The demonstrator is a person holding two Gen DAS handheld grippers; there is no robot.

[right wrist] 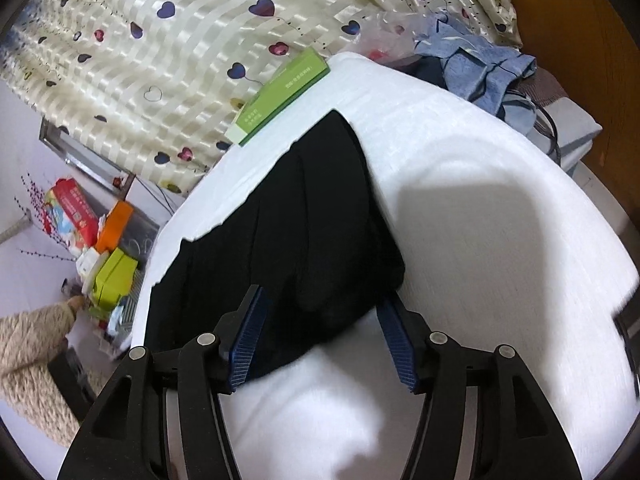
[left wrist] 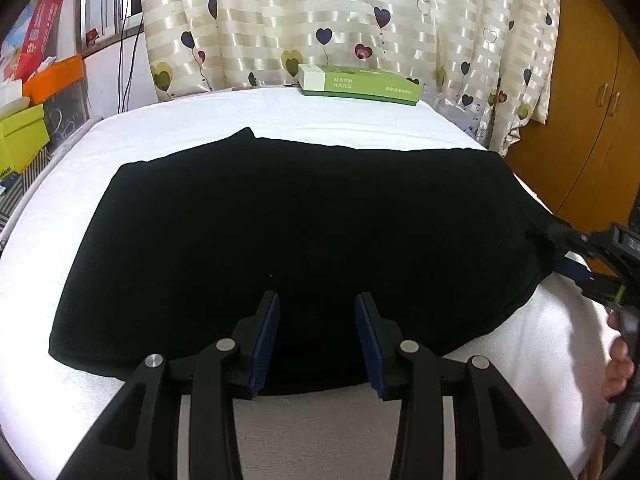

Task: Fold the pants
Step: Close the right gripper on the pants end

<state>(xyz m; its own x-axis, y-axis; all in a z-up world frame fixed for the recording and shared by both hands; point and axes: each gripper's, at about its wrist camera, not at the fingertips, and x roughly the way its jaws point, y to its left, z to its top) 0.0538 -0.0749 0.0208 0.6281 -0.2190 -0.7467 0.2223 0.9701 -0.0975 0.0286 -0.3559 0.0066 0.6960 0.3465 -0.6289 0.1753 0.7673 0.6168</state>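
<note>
The left gripper (left wrist: 316, 340) hovers at the near hem of the black pants (left wrist: 304, 224), fingers wide and empty. The right gripper (right wrist: 320, 336) straddles the garment's right corner, fingers wide too, apparently not pinching. The pants lie flat across the white-covered tabletop (left wrist: 248, 114), already doubled. Beyond them sits a green box (left wrist: 360, 84) against the heart-print curtain (left wrist: 320, 12). The risk is closing on one layer only: the lower layers would drag and skew the fold.

Bare white cloth (left wrist: 540, 360) around pants (left wrist: 300, 220); green box (left wrist: 360, 82) (far edge)
</note>
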